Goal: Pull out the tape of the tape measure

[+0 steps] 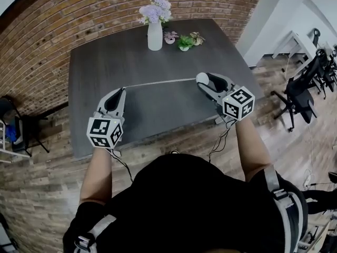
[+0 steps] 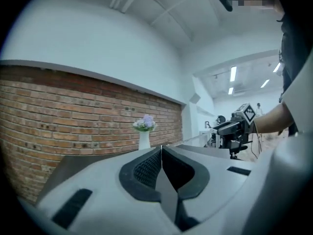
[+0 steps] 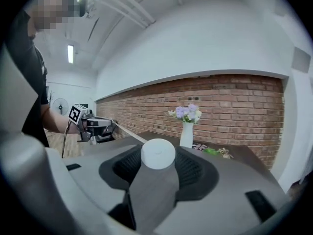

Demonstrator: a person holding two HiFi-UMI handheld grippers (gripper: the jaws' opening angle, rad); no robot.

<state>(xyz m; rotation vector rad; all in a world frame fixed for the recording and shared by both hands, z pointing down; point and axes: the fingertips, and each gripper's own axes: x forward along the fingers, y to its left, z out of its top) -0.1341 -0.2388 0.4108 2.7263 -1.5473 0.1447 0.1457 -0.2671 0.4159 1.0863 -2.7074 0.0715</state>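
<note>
A small white round tape measure (image 1: 201,78) is clamped between the jaws of my right gripper (image 1: 204,81) over the right part of the dark table (image 1: 105,62). Its thin tape (image 1: 158,82) stretches leftward, level above the table, to my left gripper (image 1: 121,90), which is shut on the tape's end. In the right gripper view the white case (image 3: 158,154) fills the gap between the pads, and the tape (image 3: 129,132) runs off to the other gripper (image 3: 100,127). In the left gripper view the jaws meet at the tape's end (image 2: 161,148), and the tape (image 2: 190,137) leads away to the right.
A white vase of lilac flowers (image 1: 155,33) and small potted plants (image 1: 184,41) stand at the table's far edge. A brick wall (image 1: 79,15) runs behind. Black office chairs (image 1: 300,94) stand on the wood floor at the right.
</note>
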